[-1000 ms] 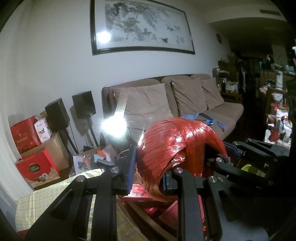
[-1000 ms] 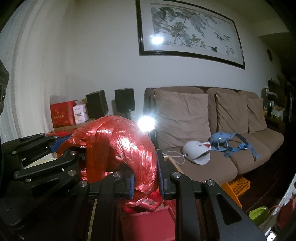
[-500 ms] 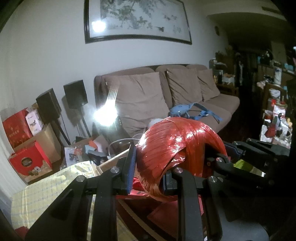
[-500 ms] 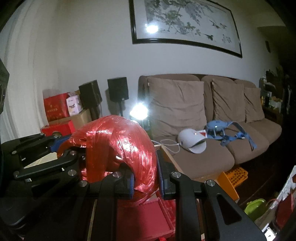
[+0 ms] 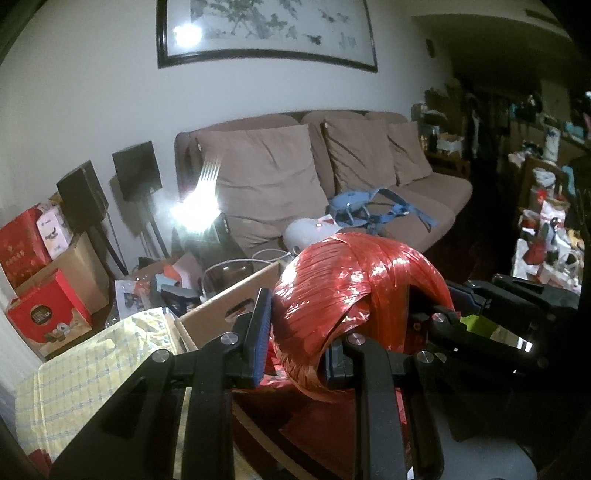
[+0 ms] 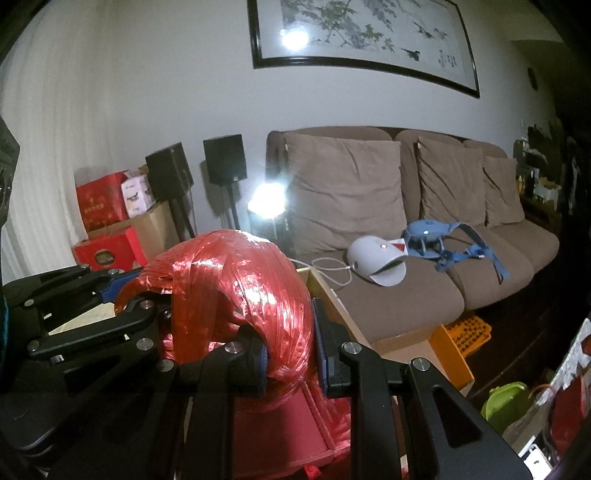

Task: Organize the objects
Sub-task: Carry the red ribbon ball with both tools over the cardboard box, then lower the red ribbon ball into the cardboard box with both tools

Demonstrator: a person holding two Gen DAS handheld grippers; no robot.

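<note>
I have a big ball of shiny red plastic twine (image 5: 354, 291) held up between my two grippers, one on each side of it. My left gripper (image 5: 295, 343) has its jaws closed on the ball's left flank, with the blue pads pressed into the wound strands. My right gripper (image 6: 290, 350) does the same on the other flank, its jaws pinching a thick fold of the twine. In each wrist view I see the other gripper's black fingers reaching in from the far side of the ball.

The ball hangs in the air over an open cardboard box (image 5: 229, 310), whose near wall with a slot handle shows just left of it. Red packets (image 6: 273, 424) lie under the ball, inside the box. To the left of the box sits a yellow checked cloth (image 5: 74, 373).

Beyond the box stands a brown sofa (image 6: 399, 295) with three back cushions. On its seat lie a white rounded device (image 6: 376, 258) with a cord and, just beside it, a blue strapped harness (image 6: 443, 240). Left of the sofa are two black speakers (image 6: 225, 158) on stands, a bright lamp (image 6: 267, 201) and stacked red gift boxes (image 5: 40, 314). A framed painting (image 6: 362, 33) hangs on the wall above.
</note>
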